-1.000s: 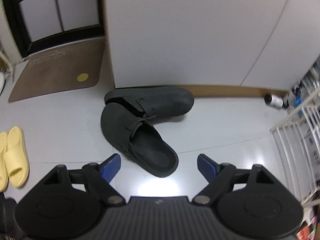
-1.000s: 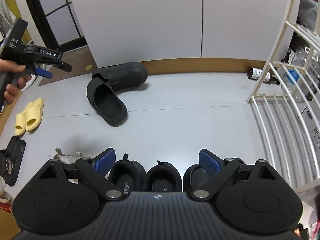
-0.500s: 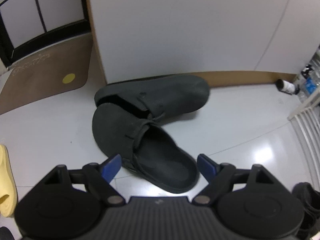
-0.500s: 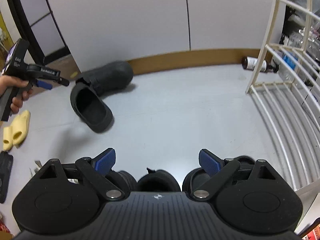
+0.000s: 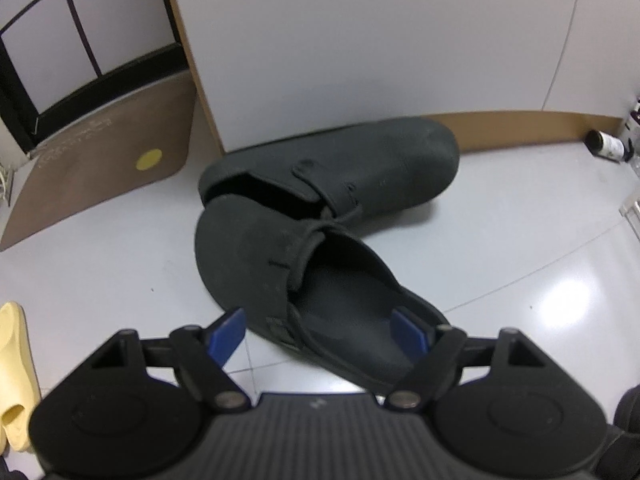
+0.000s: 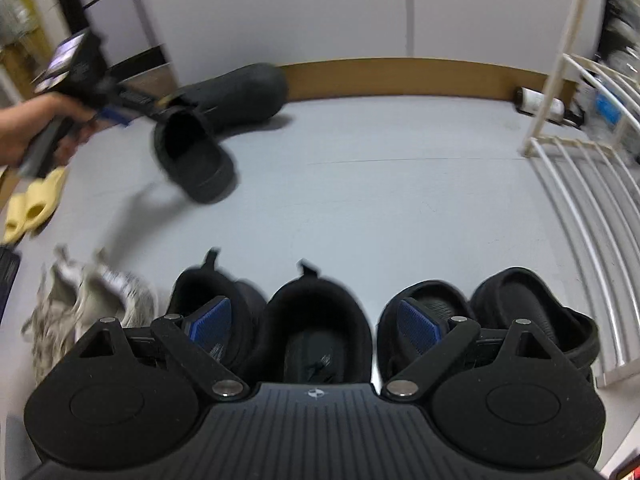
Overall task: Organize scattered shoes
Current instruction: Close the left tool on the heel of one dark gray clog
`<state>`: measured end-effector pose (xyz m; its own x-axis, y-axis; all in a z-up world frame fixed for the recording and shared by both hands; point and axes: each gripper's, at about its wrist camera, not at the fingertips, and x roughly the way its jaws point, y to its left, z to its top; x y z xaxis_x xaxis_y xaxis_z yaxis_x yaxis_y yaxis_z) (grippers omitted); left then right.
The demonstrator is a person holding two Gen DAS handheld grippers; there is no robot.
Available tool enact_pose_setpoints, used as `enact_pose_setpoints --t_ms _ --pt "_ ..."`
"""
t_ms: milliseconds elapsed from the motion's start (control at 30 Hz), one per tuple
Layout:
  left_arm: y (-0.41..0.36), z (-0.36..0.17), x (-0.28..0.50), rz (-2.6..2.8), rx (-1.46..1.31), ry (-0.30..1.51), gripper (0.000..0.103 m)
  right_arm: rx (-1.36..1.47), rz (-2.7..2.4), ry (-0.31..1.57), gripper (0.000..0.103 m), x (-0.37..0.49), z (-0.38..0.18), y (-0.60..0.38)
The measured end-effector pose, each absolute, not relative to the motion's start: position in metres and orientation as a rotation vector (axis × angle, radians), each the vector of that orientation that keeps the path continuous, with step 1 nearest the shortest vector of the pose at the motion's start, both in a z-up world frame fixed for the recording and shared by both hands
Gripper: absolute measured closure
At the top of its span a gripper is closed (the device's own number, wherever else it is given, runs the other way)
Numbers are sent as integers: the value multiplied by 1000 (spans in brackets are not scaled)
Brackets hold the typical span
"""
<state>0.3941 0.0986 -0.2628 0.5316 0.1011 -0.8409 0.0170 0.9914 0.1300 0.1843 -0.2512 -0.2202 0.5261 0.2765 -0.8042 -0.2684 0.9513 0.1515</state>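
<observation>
Pale floor (image 5: 120,248) is spread beneath the left gripper (image 5: 318,330), held wide open and empty; the near clog (image 5: 280,264), overlapped by its twin, could be clipped.

Bright indoor light, floor glare, blurred edges

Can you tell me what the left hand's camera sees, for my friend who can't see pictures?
The open left gripper hangs over the heel end of a dark clog on a pale floor, pads not touching it. A matching clog lies behind it against the white wall.
</observation>
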Motion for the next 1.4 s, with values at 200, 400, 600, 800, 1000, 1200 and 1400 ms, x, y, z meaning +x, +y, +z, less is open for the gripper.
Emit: enact_pose_setpoints --t_ms 200,400,600,800,1000,1200,1400 --pt "104 -277 408 24 60 1074 40 4 329 989 9 183 -225 -255" --pt "106 -289 422 56 58 1079 42 7 326 1015 9 181 -235 -259" --pt "114 -311 437 144 114 1132 48 -6 330 1044 9 178 -246 -258" --pt "121 -313 433 168 86 1144 77 -22 351 1050 10 175 -248 -255" --pt "127 -307 421 141 25 1156 81 -24 352 1053 10 173 -248 -257" --pt "120 -302 406 99 -29 1176 82 -23 354 1051 10 172 -248 -256" --pt "111 -300 388 69 -84 1156 83 -29 361 1048 10 170 -247 -253"
